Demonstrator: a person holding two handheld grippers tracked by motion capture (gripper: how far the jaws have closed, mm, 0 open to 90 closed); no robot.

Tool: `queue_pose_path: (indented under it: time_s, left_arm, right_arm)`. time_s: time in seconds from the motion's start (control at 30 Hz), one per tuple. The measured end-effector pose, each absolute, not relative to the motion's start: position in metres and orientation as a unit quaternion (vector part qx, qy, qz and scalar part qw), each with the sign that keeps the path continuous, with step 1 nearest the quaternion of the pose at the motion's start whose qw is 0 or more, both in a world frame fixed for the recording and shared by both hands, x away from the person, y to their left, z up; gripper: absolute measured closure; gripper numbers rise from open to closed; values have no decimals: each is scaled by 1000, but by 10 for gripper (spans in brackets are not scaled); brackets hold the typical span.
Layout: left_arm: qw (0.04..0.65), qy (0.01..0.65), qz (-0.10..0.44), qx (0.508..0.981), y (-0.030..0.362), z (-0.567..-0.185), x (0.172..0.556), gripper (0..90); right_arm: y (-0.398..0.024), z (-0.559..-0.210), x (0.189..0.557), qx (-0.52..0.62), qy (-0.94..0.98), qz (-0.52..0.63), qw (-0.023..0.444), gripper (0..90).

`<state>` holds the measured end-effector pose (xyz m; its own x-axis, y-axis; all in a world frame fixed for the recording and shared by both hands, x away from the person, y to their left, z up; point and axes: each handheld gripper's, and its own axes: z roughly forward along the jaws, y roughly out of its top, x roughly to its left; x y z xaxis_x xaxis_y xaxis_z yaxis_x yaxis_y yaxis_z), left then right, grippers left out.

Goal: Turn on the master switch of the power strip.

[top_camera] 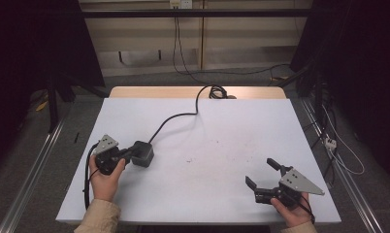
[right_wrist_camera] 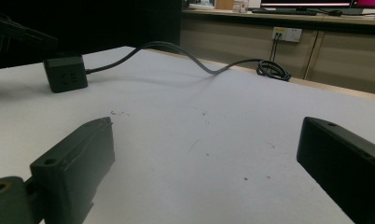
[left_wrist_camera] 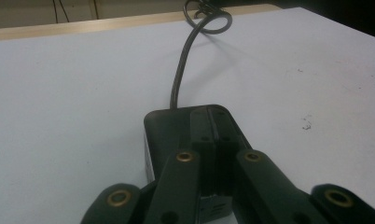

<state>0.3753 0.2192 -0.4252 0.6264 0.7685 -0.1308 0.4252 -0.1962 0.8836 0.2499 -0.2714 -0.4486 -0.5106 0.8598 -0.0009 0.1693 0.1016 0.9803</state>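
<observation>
On white table (top_camera: 217, 145), one black power cube (top_camera: 143, 153) under closed left gripper (top_camera: 130, 154), right gripper (top_camera: 262, 173) spread.

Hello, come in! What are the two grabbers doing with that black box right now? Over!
Left gripper shut, jaws resting on top of the black box. Right gripper open, empty, apart from box. Box's cable trails to the far edge. Nothing in the way.
</observation>
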Motion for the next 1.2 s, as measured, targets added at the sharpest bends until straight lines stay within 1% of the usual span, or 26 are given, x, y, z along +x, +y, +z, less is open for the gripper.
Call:
queue_pose_path:
  time_s: [1.2]
  left_arm:
    - [489,383,182,762,216,-428,374,896]
  right_arm:
    - [-271,-449,250,382,674,550,313,34]
